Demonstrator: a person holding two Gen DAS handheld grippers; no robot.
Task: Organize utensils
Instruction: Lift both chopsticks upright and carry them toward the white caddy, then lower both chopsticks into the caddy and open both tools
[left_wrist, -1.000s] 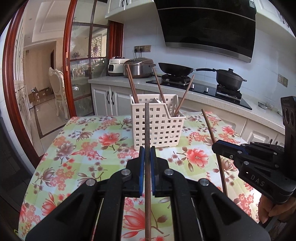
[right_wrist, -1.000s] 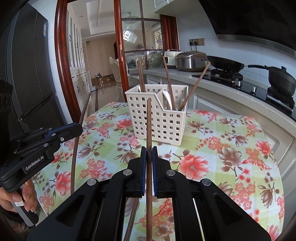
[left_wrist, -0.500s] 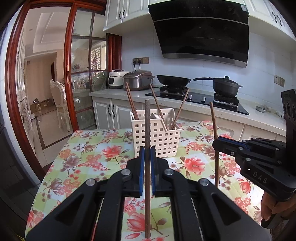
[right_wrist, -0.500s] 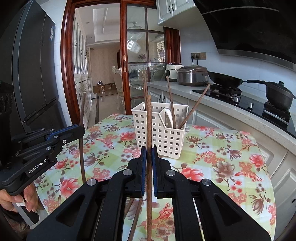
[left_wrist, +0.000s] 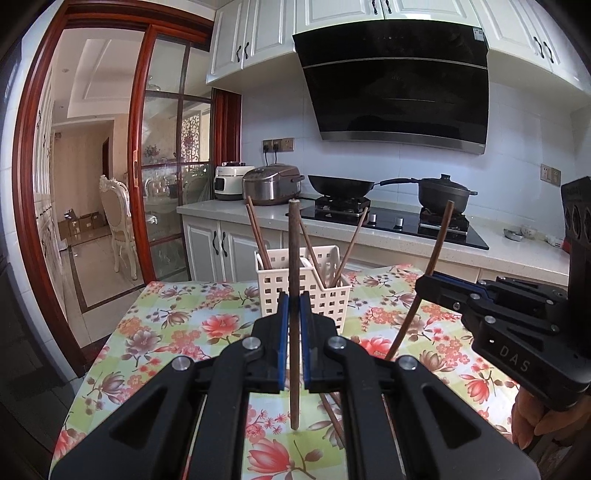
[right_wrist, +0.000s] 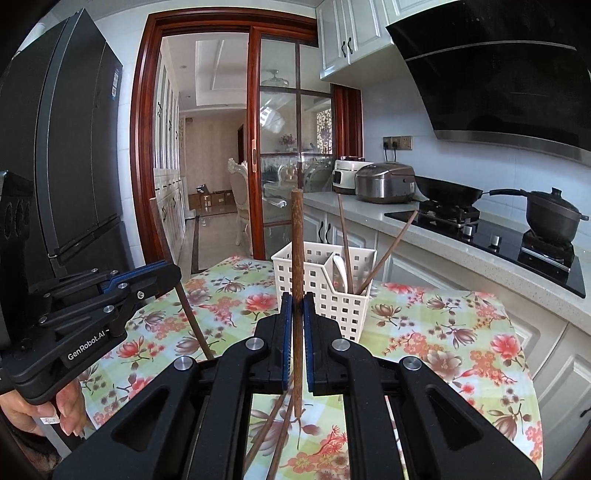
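In the left wrist view my left gripper (left_wrist: 294, 300) is shut on a brown chopstick (left_wrist: 294, 251) that stands upright between its blue pads. To its right, my right gripper (left_wrist: 428, 281) pinches a second chopstick (left_wrist: 437, 243), which leans right. The right wrist view shows my right gripper (right_wrist: 297, 300) shut on that chopstick (right_wrist: 297, 240), with my left gripper (right_wrist: 168, 273) at the left. A white slotted basket (left_wrist: 334, 295) (right_wrist: 351, 310) stands ahead on the table, beyond both grippers. It holds several chopsticks and a white spoon (right_wrist: 340, 269).
A floral tablecloth (left_wrist: 177, 332) covers the table. Loose chopsticks (right_wrist: 273, 424) lie on it beneath the grippers. Behind the table a counter (left_wrist: 517, 254) carries a stove, a wok, a pot and rice cookers. A black fridge (right_wrist: 66, 166) stands at the left beside a glass door.
Both grippers have risen and tipped upward with their chopsticks. The basket now sits lower and smaller in both views, and the held chopsticks' lower ends hang above the cloth.
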